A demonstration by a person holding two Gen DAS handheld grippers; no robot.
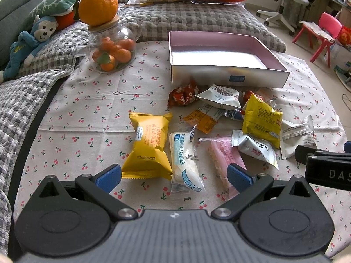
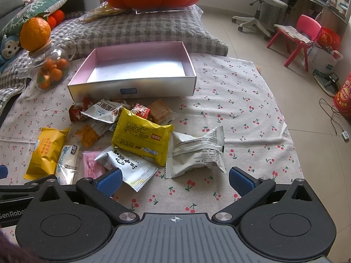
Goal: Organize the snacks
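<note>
A pile of wrapped snacks lies on the cherry-print cloth in front of an empty silver box (image 1: 228, 77) (image 2: 131, 85) with a pink inside. My left gripper (image 1: 174, 177) is open and empty, just short of a yellow packet (image 1: 148, 146) and a white-and-blue packet (image 1: 186, 164), with a pink packet (image 1: 223, 153) by its right finger. My right gripper (image 2: 174, 180) is open and empty, just short of a white packet (image 2: 197, 153), a white packet with black print (image 2: 129, 166) and a large yellow packet (image 2: 142, 135). Red, orange and white snacks lie nearer the box.
A glass jar of small oranges (image 1: 111, 48) (image 2: 50, 68) with a big orange on its lid stands left of the box. A checked quilt and cushions lie behind and to the left. The right gripper's body (image 1: 326, 166) shows at the left view's right edge.
</note>
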